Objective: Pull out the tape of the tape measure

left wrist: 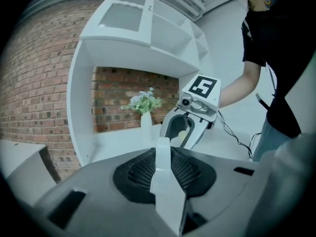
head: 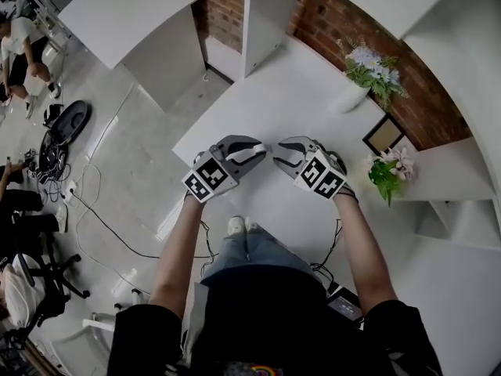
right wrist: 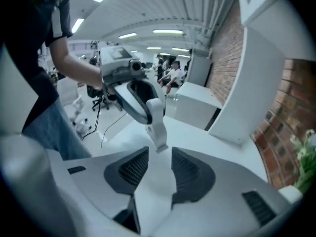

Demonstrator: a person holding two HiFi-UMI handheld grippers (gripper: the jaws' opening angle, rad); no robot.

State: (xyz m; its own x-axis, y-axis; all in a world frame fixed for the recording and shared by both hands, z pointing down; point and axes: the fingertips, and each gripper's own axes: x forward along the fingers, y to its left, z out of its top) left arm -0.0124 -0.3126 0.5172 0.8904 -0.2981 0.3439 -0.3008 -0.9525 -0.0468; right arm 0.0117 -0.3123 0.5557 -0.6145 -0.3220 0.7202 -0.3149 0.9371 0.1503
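Over the white table (head: 258, 104) my two grippers face each other, tips a short way apart. The left gripper (head: 257, 150) is shut on a slim white tape measure (left wrist: 165, 181), which stands as a wedge between its dark pads (left wrist: 138, 174). In the right gripper view the tape measure (right wrist: 155, 117) is a rounded white body with a short white strip pointing down at my right jaws. The right gripper (right wrist: 158, 167) is open; the strip's tip ends at the mouth of its jaws, and I see no pad pressing on it. From the left gripper view, the right gripper (left wrist: 183, 132) hangs just ahead.
A vase of flowers (head: 368, 73), a picture frame (head: 383, 135) and a pink-flowered plant (head: 391, 171) stand at the table's right. White shelving and a brick wall (head: 329, 18) close the back. Cables lie on the floor (head: 117, 233), and people sit at far left.
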